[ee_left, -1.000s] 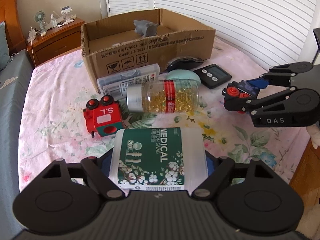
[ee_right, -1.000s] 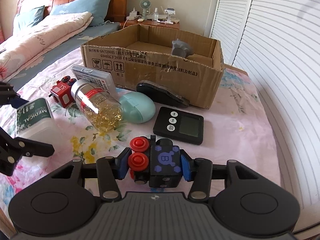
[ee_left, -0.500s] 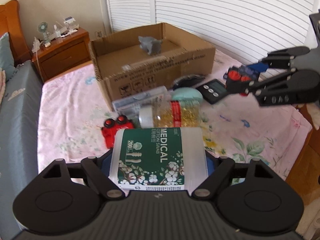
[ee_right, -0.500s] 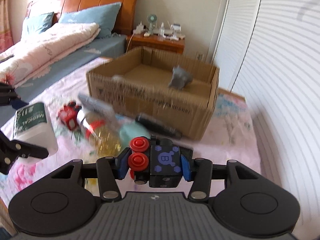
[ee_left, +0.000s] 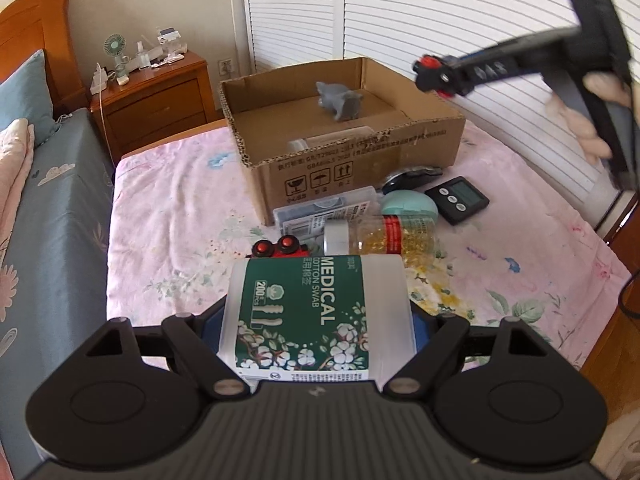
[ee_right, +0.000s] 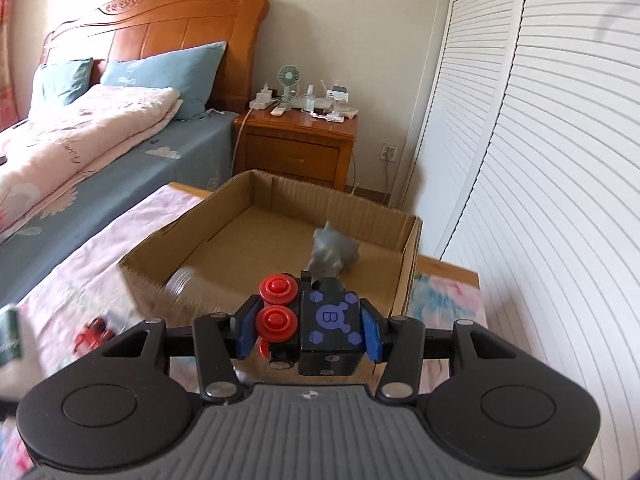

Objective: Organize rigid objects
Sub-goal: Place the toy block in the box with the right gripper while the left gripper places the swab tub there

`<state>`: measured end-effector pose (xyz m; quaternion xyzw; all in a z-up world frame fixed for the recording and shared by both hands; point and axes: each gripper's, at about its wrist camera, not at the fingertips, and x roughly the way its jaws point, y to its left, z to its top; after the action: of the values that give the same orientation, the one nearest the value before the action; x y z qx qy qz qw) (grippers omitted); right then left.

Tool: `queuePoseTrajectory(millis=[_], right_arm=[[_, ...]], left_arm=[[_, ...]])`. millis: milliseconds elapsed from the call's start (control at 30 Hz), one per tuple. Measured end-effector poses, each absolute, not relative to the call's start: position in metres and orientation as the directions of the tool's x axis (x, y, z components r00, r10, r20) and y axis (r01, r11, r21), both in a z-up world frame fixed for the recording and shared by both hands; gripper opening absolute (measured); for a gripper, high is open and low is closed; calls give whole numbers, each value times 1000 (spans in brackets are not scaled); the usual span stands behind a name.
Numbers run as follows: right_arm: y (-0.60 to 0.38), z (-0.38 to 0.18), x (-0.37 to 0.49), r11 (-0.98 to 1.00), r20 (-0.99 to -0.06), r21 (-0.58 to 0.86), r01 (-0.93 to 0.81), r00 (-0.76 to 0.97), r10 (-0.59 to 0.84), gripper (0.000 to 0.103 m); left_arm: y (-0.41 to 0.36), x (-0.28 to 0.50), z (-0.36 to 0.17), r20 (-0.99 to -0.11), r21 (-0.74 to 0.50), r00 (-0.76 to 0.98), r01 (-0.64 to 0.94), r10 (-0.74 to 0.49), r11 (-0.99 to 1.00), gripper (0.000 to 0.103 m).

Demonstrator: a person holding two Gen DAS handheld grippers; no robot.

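Cardboard box (ee_left: pixel 360 152) holds a grey figurine (ee_left: pixel 340 100). Left gripper (ee_left: pixel 316 320) fingers grasp swab box (ee_left: pixel 316 312); right gripper (ee_right: pixel 308 330) fingers grasp black toy block (ee_right: pixel 328 328).

Pink floral-covered surface (ee_left: pixel 168 216) under cardboard box (ee_left: pixel 360 160), pill bottle (ee_left: pixel 380 236), timer (ee_left: pixel 457 200), red toy (ee_left: pixel 276 248).

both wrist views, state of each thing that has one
Green-labelled cotton swab tub: held in left gripper.
Black toy block with red wheels: clamped in right gripper, above box.
Brown cardboard box: open.
Grey toy figure: inside box.
Clear capsule bottle: lying sideways.
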<state>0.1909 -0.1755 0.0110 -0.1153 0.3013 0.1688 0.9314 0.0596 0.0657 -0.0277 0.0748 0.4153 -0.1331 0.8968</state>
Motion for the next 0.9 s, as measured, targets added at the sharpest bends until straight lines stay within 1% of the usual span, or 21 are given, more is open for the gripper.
queuePoseTrajectory(millis=[167,233,300,367,433,500,567,800,900], right_arm=[[-169,8,222,924,-610,-115,-364,760,224,55],[-168,5,230,927,-619,-121,-354,757,208,58],[-170,2,233,933,-628,-115,-342,752,198,78],[-173,1,228,936,-625,-96,-339,753,209,82],[-176,0,222,940,-635,-66,-336,740,220,84],[-179,0,214,942,-640,-50,-332,735,225,94],[-180,0,203,945,-640,-45,-323,736,221,101],[-181,0,174,966,-666,-59,-250,731,149,103],[-186,-3,162,977,-676,-36,-212,725,133,103]], left_arm=[[67,65,-23,-756,39,633,299,-167,953,82],[66,67,-22,-753,48,637,302,-165,952,82],[64,69,-21,-751,52,639,307,-166,950,82],[62,70,-20,-749,53,640,312,-168,949,82],[60,73,-19,-748,52,640,319,-174,946,82],[58,76,-17,-749,51,639,320,-176,946,82],[56,80,-13,-747,56,642,321,-174,945,82],[51,107,2,-737,58,654,312,-170,948,82],[49,125,8,-739,55,653,302,-164,952,82]])
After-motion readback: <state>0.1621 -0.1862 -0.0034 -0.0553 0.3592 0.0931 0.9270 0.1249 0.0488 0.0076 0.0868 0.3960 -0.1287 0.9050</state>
